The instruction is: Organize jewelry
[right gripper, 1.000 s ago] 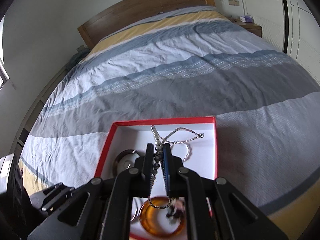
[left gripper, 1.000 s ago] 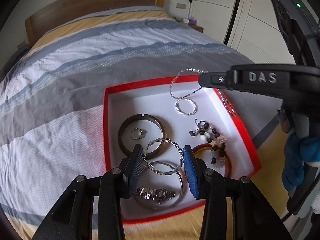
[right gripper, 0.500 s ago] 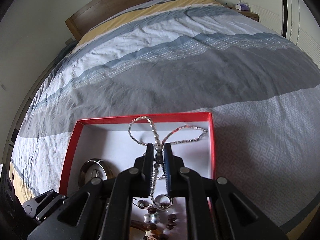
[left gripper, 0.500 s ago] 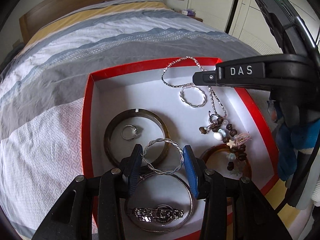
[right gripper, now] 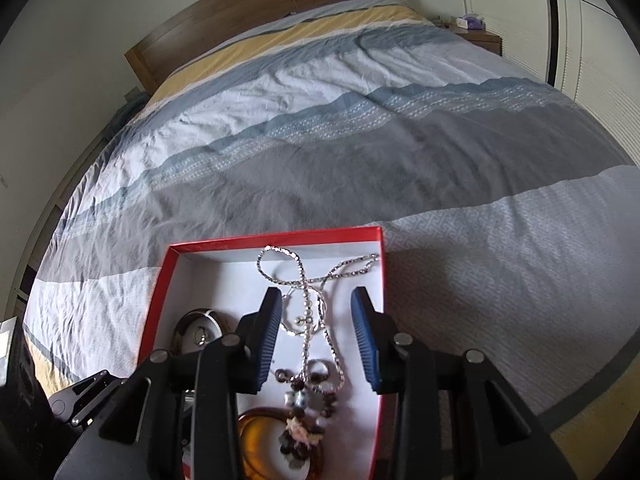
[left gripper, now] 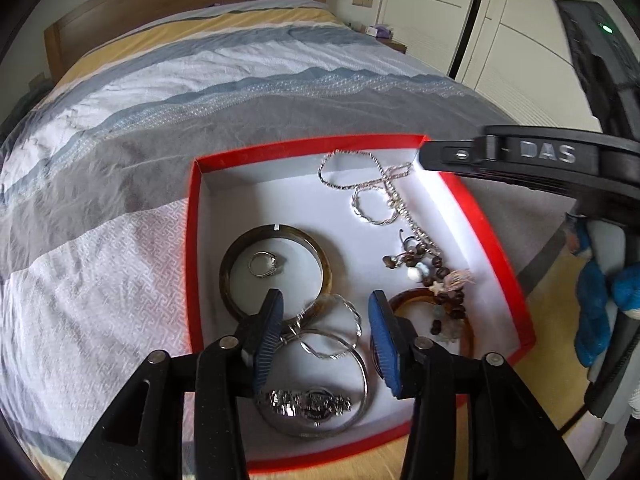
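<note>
Both tongs have just been opening over the red box (left gripper: pixel 192 240) on the bed (left gripper: pixel 120 120): the right gripper (right gripper: pixel 316 336) stands wide with the silver chain (right gripper: pixel 308 300) lying loose between its jaws, and the left gripper (left gripper: pixel 324 328) stands wide around the twisted silver bangle (left gripper: pixel 340 332). The chain lies across a small hoop (left gripper: pixel 372 208) and the brown beads (left gripper: pixel 436 276), so pulling it could snag and drag them. The big dark bangle (left gripper: pixel 276 272), the ring (left gripper: pixel 266 264) and the watch (left gripper: pixel 308 400) sit close by and could get bumped.

One red tray (left gripper: pixel 192 240), one silver chain (left gripper: pixel 360 172), one small ring (left gripper: pixel 266 264), one watch (left gripper: pixel 308 402), two claws.
</note>
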Demonstrator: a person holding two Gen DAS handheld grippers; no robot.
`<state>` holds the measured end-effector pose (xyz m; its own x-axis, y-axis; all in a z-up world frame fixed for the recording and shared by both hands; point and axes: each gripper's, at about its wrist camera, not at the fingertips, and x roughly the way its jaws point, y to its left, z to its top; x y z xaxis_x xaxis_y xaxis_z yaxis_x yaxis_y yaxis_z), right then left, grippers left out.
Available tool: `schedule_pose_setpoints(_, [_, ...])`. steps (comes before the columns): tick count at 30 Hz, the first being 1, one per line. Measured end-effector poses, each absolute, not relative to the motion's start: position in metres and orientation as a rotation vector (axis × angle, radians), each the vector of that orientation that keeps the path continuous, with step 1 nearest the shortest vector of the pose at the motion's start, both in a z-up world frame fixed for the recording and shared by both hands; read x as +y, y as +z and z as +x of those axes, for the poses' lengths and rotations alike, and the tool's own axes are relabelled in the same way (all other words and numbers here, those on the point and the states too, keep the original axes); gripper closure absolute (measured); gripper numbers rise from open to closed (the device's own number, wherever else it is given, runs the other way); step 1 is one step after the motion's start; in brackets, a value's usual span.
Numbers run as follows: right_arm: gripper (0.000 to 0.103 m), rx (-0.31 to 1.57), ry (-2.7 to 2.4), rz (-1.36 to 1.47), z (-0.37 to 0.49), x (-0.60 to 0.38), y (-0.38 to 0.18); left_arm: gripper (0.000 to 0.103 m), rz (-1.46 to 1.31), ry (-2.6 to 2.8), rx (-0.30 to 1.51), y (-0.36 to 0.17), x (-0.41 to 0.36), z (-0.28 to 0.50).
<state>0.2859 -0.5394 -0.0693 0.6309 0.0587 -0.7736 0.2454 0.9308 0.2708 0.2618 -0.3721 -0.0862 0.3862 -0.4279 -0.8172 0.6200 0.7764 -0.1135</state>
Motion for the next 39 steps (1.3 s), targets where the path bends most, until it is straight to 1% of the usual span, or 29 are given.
schedule_pose_setpoints(5, [0.068, 0.859, -0.13, 0.363, 0.255, -0.531, -0.046, 0.052, 0.203, -0.647, 0.945, -0.064, -0.353, 0.245])
schedule_pose_setpoints(7, [0.068, 0.85, -0.142, 0.356, 0.24, -0.525, -0.039, 0.045, 0.2, -0.632, 0.933, -0.054, -0.345, 0.236])
schedule_pose_setpoints(9, [0.068, 0.846, -0.155, 0.336, 0.225, -0.514, -0.032, 0.043, 0.19, -0.606, 0.914, -0.041, -0.338, 0.229])
schedule_pose_setpoints(10, [0.068, 0.844, -0.158, 0.318, 0.215, -0.506, -0.028, 0.04, 0.182, -0.592, 0.904, -0.035, -0.332, 0.225])
schedule_pose_setpoints(11, [0.067, 0.84, -0.157, 0.312, 0.208, -0.5, -0.025, 0.039, 0.173, -0.578, 0.895, -0.028, -0.325, 0.22])
schedule_pose_setpoints(12, [0.062, 0.837, -0.158, 0.307, 0.2, -0.494, -0.022, 0.037, 0.164, -0.563, 0.883, -0.021, -0.317, 0.214])
schedule_pose_setpoints(14, [0.057, 0.831, -0.16, 0.291, 0.181, -0.478, -0.014, 0.034, 0.152, -0.541, 0.863, -0.011, -0.304, 0.206])
schedule_pose_setpoints(16, [0.055, 0.828, -0.154, 0.277, 0.165, -0.462, -0.009, 0.027, 0.146, -0.512, 0.841, 0.002, -0.287, 0.191])
schedule_pose_setpoints(18, [0.053, 0.828, -0.145, 0.262, 0.152, -0.446, -0.005, 0.025, 0.147, -0.49, 0.814, 0.013, -0.272, 0.179])
schedule_pose_setpoints(22, [0.049, 0.822, -0.122, 0.238, 0.127, -0.416, 0.006, 0.022, 0.158, -0.442, 0.768, 0.03, -0.239, 0.155])
schedule_pose_setpoints(32, [0.039, 0.793, -0.081, 0.19, 0.082, -0.348, 0.025, 0.022, 0.192, -0.326, 0.705, 0.055, -0.163, 0.103])
schedule_pose_setpoints(39, [0.033, 0.762, -0.098, 0.167, 0.056, -0.318, 0.031, 0.021, 0.157, -0.282, 0.652, 0.071, -0.121, 0.073])
